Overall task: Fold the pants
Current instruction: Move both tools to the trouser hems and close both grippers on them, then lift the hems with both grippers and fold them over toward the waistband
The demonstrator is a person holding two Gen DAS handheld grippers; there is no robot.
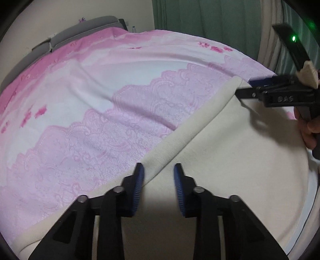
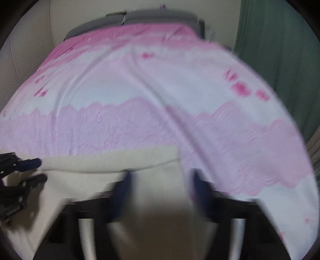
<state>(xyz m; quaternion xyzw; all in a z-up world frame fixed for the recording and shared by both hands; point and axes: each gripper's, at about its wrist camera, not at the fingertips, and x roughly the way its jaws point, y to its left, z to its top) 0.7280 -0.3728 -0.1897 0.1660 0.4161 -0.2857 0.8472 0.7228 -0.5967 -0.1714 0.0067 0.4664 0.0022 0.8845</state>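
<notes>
Cream pants (image 1: 230, 160) lie flat on the bed, their ribbed waistband (image 1: 180, 136) running diagonally from lower left to upper right. My left gripper (image 1: 159, 176) straddles the waistband at one end, its blue pads (image 1: 140, 180) apart and the cloth flat between them. At the other end, my right gripper (image 1: 245, 88) has a finger on each side of the waistband corner. In the blurred right wrist view the pants (image 2: 90, 190) fill the lower left. There the right gripper (image 2: 160, 180) stands apart over the waistband (image 2: 110, 160), and the left gripper (image 2: 39, 170) is at the band's far left end.
A pink and white lace-print sheet (image 1: 100, 100) covers the bed beyond the pants. A grey headboard (image 1: 80, 28) stands at the far end and green curtains (image 1: 200, 16) hang at the right. A hand (image 1: 308, 132) holds the right gripper's handle.
</notes>
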